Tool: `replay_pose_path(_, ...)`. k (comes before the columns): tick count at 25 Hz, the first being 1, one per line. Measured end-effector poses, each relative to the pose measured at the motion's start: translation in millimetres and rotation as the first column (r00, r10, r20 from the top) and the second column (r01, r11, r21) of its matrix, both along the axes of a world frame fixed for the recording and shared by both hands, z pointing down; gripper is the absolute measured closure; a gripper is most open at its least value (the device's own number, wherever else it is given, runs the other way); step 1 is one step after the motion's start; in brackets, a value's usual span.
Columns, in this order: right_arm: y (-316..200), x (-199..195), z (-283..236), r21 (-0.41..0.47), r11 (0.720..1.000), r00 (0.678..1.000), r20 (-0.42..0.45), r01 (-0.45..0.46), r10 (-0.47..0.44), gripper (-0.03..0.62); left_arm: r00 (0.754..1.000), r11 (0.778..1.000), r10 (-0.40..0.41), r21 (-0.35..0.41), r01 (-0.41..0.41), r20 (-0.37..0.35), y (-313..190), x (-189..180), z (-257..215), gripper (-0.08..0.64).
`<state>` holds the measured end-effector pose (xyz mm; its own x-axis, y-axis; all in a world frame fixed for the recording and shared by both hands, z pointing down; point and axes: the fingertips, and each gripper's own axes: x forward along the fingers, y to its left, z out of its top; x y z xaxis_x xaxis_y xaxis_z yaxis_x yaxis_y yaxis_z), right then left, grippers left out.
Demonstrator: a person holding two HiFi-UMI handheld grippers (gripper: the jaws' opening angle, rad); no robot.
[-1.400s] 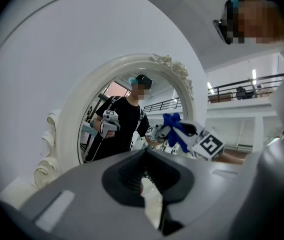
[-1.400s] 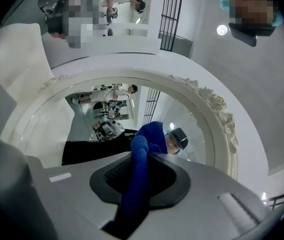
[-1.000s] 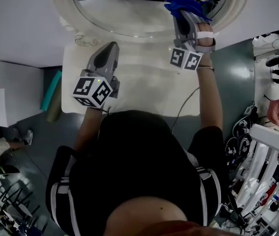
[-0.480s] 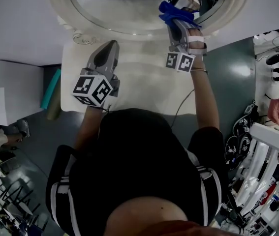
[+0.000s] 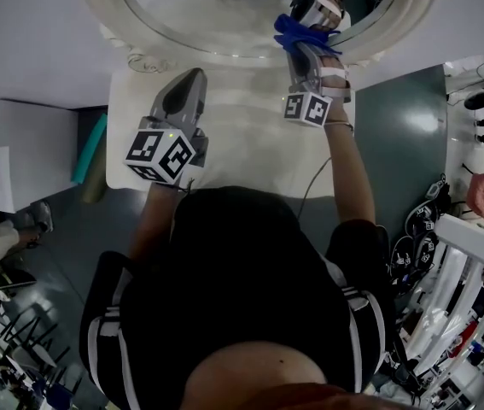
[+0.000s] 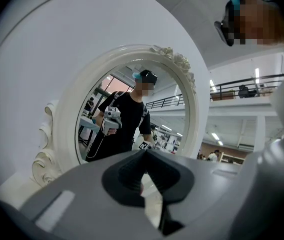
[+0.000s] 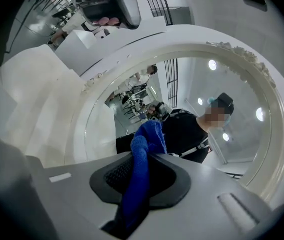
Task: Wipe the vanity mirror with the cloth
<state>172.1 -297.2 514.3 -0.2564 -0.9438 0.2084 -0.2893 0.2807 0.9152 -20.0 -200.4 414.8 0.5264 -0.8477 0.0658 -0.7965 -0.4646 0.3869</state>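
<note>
The left hand-held gripper (image 5: 195, 77) is hovering over the white table (image 5: 250, 143) just in front of the vanity mirror (image 5: 216, 20), its jaws pressed together with nothing between them. Farther in, the right hand-held gripper (image 5: 303, 46) is clamping the blue cloth (image 5: 298, 32) and pressing it against the mirror's glass, low on its right side, inside the ornate white frame (image 5: 102, 8).

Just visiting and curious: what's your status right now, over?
Right gripper shut on cloth, cloth up at the mirror. Left gripper shut, empty, held back over the table. Nothing in the way.
</note>
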Motion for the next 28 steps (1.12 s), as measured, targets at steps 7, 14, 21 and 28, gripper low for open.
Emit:
replay_pose_path(7, -2, 2, 27, -0.071, 0.997, 0.999, 0.045, -0.022, 0.025, 0.529, 1.0, 1.0, -0.006, -0.004, 0.007, 0.026, -4, 6, 0, 0.549)
replay_pose_path(14, -3, 0, 46, -0.135, 0.991, 0.998, 0.055, -0.019, 0.026, 0.529, 0.999, 1.0, -0.006, -0.016, 0.007, 0.031, -8, 11, -8, 0.549)
replay_pose_path(21, -4, -3, 61, -0.197, 0.98, 0.996, 0.081, -0.026, 0.043, 0.529, 0.999, 0.999, -0.021, -0.04, 0.023, 0.034, -14, 10, -5, 0.549)
replay_pose_path(28, -4, -39, 97, -0.273, 0.962, 0.996, 0.08, -0.007, 0.03, 0.529, 0.998, 0.996, -0.059, -0.059, 0.061, 0.038, -12, -23, 9, 0.549)
